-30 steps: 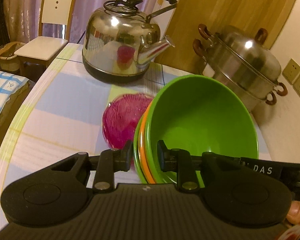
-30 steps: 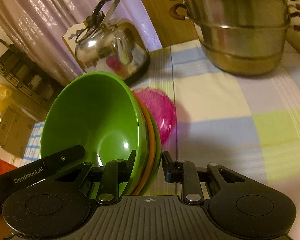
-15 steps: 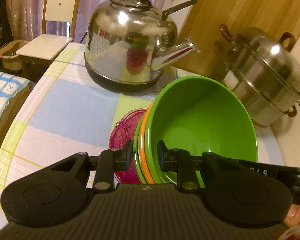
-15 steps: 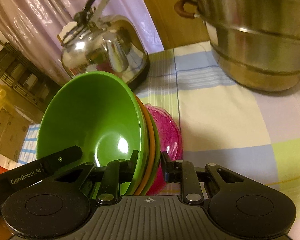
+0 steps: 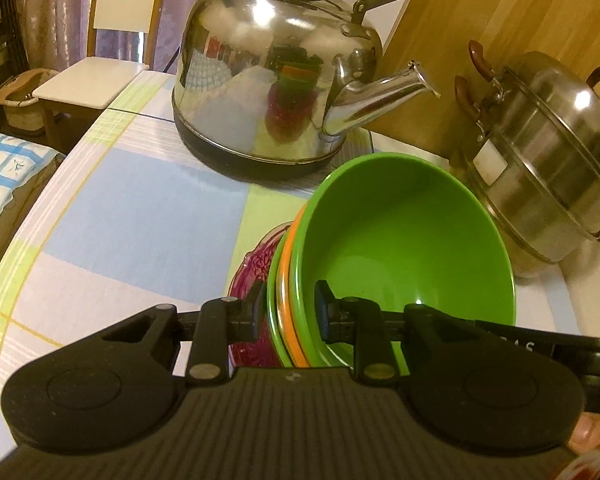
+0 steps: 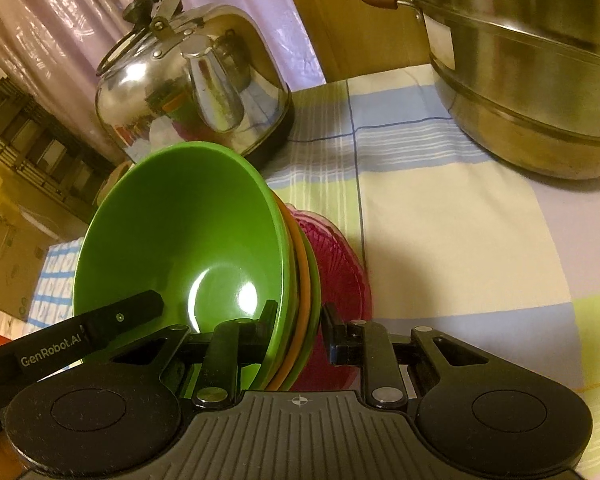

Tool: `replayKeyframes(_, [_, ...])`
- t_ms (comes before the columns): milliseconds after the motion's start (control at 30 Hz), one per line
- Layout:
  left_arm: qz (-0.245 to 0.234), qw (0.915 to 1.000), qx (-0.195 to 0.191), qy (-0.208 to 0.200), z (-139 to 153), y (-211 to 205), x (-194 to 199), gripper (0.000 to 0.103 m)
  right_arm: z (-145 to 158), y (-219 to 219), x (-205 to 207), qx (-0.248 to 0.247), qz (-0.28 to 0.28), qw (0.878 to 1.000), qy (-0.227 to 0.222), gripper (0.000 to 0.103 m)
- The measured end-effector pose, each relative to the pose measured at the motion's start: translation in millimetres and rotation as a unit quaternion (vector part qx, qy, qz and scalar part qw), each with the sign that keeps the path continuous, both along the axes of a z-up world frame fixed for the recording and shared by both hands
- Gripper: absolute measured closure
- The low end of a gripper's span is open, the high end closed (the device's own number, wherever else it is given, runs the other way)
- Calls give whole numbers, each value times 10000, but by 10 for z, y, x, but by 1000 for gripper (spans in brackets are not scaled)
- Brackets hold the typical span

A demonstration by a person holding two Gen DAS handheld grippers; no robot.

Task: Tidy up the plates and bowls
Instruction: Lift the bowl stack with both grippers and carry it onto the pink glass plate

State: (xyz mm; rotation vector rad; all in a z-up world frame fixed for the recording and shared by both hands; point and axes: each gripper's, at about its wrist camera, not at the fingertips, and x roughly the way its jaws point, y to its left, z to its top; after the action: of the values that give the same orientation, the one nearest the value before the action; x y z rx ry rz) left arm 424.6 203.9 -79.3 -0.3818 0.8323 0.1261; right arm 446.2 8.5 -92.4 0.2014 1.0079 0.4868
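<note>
"GenRobot.AI" on the left gripper (image 6: 52, 350); partial "AS" on the right gripper (image 5: 528, 346).

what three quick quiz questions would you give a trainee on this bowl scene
1. True or false: both grippers clamp the rims of the stacked bowls.
2. Which colour is the middle bowl of the stack?
3. What lies beneath the stack: A) pink plate, B) kettle, C) steamer pot?

Key: 1. True; left gripper and right gripper each pinch the rims. 2. Orange. 3. A.
</note>
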Motion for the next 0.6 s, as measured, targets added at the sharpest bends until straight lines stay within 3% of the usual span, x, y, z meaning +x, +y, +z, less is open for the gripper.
replayKeyframes(167, [36,9999,-109,-75,-30,28,15,81,-29,11,35,-1,-32,10000,19,79])
replayKeyframes(433, [102,9992,-289,-259,-29,71,-5,76,-42,18,30,136,12,9999,-29,68])
replayKeyframes(533, [152,9988,-260,-390,28,78,-44,69,-38,1,27,314,71,9995,-24,52])
replayKeyframes(600, [200,9985,-214,-459,74,84,-69,66,-1,-20,13,399,38,9991,-105,34])
